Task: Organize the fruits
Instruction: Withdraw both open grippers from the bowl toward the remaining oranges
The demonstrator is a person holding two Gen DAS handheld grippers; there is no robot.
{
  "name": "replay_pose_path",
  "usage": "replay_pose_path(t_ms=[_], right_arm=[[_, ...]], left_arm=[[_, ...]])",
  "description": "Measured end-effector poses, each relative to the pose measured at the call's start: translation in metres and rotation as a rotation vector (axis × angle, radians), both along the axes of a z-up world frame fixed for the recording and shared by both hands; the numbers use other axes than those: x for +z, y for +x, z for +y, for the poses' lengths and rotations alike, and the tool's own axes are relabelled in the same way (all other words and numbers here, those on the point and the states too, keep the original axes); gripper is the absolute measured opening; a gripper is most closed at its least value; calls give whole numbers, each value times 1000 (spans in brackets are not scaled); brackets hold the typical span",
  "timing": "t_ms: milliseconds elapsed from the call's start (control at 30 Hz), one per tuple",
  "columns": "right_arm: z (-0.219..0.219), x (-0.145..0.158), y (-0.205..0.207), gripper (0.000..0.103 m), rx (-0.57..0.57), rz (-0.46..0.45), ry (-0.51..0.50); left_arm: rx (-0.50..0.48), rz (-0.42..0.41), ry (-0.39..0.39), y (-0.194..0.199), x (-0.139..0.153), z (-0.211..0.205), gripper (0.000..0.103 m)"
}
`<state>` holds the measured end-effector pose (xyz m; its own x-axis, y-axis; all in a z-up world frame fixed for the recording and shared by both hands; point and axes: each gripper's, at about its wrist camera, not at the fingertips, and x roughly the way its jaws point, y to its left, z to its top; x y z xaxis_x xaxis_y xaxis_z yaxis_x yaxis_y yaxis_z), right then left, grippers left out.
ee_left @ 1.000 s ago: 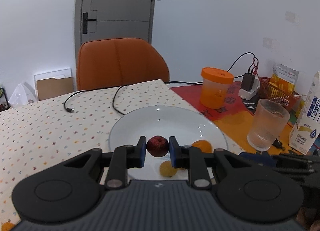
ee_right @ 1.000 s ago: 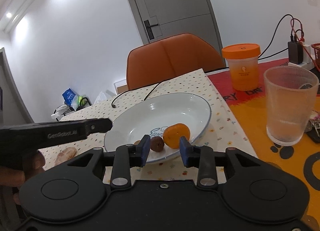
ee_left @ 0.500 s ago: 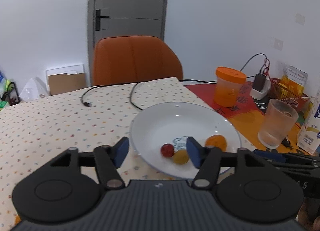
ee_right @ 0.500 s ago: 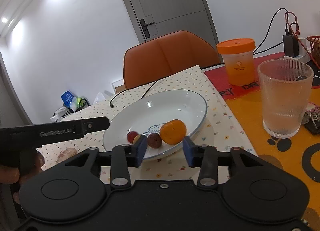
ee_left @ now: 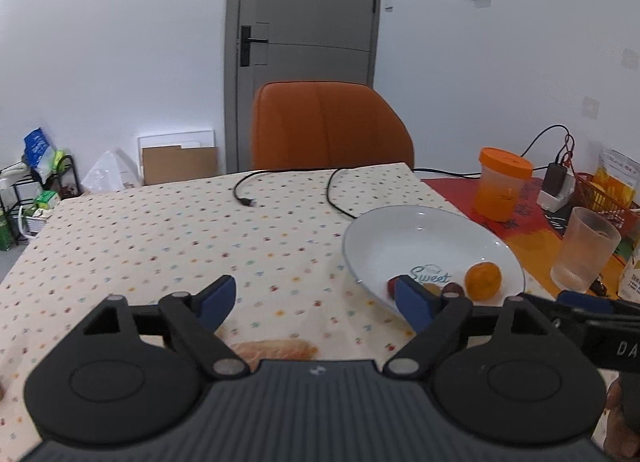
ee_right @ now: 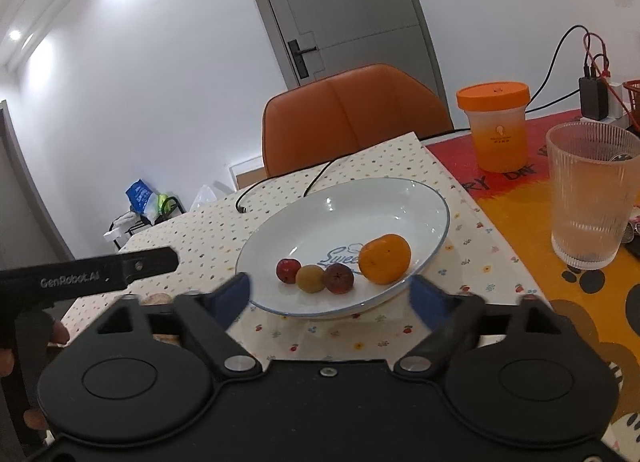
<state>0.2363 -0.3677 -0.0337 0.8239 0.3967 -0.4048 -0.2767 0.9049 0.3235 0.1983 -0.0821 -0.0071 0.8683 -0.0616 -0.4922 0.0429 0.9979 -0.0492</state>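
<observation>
On the white plate [ee_right: 434,207], four fruits sit in a tidy row along the near side: a small red fruit [ee_right: 288,270] at the left end, a yellow one [ee_right: 309,278] touching it, a dark red one [ee_right: 338,278] next, and the orange [ee_right: 385,258] at the right end. That line-up reads as your sorting so far, smallest to largest, all kept close to the printed word at the plate's middle.

Your right gripper [ee_right: 330,296] sits just short of the plate's near rim, and its jaws have just been opening; they now stand wide apart with nothing between them, which suits a hand that has let go. Your left gripper [ee_left: 316,302] is off to the plate's left over the dotted tablecloth [ee_left: 160,229], its jaws likewise just opened wide and empty.

Near that gripper, left of the plate, a pale orange-brown shape [ee_left: 274,350] lies on the cloth, possibly another fruit, though it is half hidden and blurred. If it is, you're well placed to fetch it next.
</observation>
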Motion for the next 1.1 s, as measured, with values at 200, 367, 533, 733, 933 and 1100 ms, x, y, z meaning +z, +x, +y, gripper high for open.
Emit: replay_pose_path(t_ms=[200,367,533,733,933,1100], right_arm=[[7,4,-7,103,-4,-5,-12],[16,6,-14,103,12,-2,-28],[26,8,-21,103,40,8,-37],[42,10,-30,103,71,6,-67],[56,14,-37,103,97,-1,-89],[66,15,-42,103,119,-1,-97]], left_arm=[[33,-11,-3,-17,2,18,90],[49,-13,-11,-30,3,31,91],[48,-12,-14,-43,5,44,91],[73,-16,-31,-60,7,62,91],[94,2,-39,-72,1,74,91],[113,6,-48,-83,-1,85,91]])
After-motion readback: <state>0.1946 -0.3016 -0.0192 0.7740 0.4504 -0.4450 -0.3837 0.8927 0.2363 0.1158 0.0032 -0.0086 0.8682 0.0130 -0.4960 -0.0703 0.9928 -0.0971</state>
